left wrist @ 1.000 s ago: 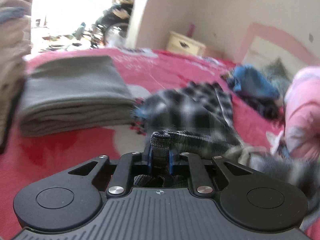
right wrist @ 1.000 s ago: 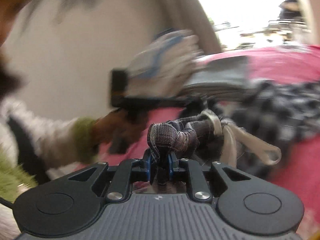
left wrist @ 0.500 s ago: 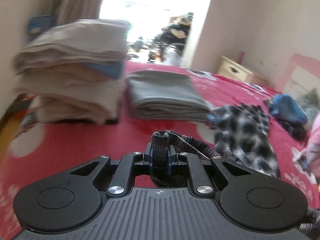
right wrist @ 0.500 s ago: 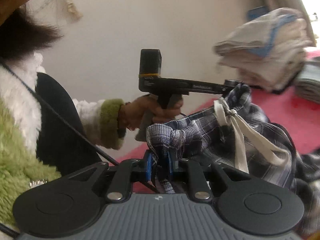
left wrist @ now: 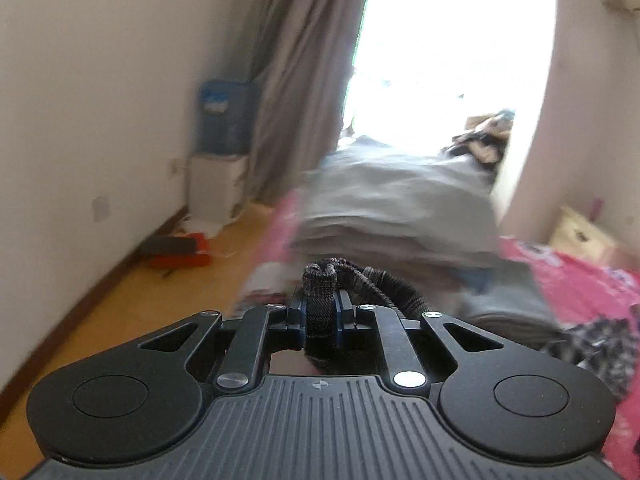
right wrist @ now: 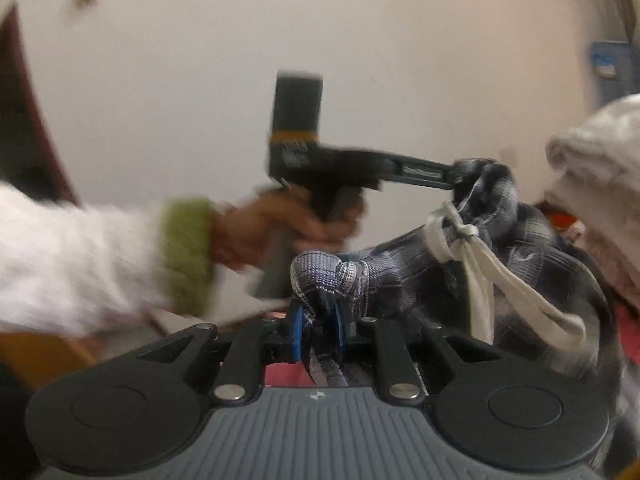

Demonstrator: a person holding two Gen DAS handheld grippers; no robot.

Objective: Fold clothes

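Both tongs grip the plaid garment (right wrist: pixel 500 248) by its bunched waistband. L tongs (left wrist: pixel 322 312) have a dark fold between the pads, jaws easing open a bit; R tongs (right wrist: pixel 320 330) pinch a checked fold, jaws also easing open, cloth between the blue pads. The garment hangs stretched between the two, w/ its white drawstring (right wrist: pixel 484 276) dangling over the red bed (left wrist: pixel 580 280). Ahead of the L tongs a blurred stack of folded greys (left wrist: pixel 396 208) sits at the bed edge, close in front. Open wood floor (left wrist: pixel 132 300) lies left of the bed, up to the wall. Curtain (left wrist: pixel 296 80) and bright window beyond. Left hand (right wrist: pixel 288 224) w/ green cuff holds the L tool's handle
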